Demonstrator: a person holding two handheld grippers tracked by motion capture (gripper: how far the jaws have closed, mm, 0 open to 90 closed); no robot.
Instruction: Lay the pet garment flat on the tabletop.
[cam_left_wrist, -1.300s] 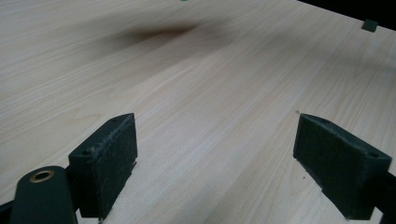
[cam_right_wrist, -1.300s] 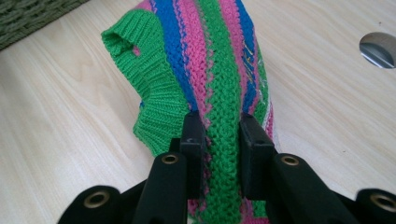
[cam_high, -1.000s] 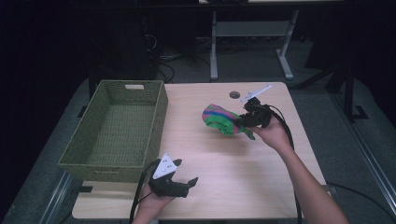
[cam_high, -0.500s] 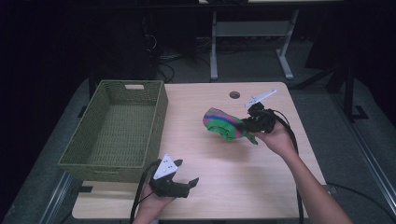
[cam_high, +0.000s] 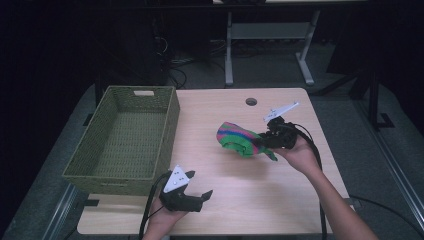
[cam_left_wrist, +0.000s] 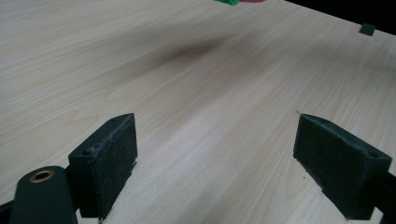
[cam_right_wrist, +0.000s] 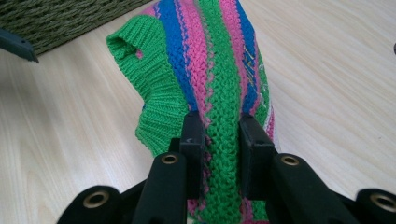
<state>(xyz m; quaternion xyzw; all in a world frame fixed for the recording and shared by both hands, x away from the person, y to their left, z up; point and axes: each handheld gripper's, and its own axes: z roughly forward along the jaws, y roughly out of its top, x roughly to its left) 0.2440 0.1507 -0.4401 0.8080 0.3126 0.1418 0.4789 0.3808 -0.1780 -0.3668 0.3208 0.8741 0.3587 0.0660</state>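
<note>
Dark room w/ cables and a metal desk frame at the far side; in front, a light wood table (cam_high: 235, 200) w/ a round cable hole (cam_high: 251, 101) near its far edge. A green woven basket (cam_high: 95, 165) sits on the table's left part. The knit piece (cam_high: 235, 138), striped green/pink/blue w/ a ribbed green cuff, is right of centre, well apart from the basket, and pinched by the right gripper (cam_high: 260, 141): in the right gripper view its two black jaws press a fold of the green stripe (cam_right_wrist: 219, 140) between them, the rest of the fabric bunching up beyond the tips. Vs the earlier frames: the knit and right gripper sit a bit nearer and a bit further right than a sec ago, the fabric looks more stretched out toward the left, less balled up; grip on it unchanged. Left gripper (cam_high: 197, 192) is at the near edge, left of centre, in about the same spot as before, jaws spread wide over bare wood w/ nothing between them; its view looks across the tabletop (cam_left_wrist: 196, 93) w/ a scrap of the knit (cam_left_wrist: 233, 2) at the far top edge. Basket hasn't shifted. No brand, label or readable writing anywhere.
</note>
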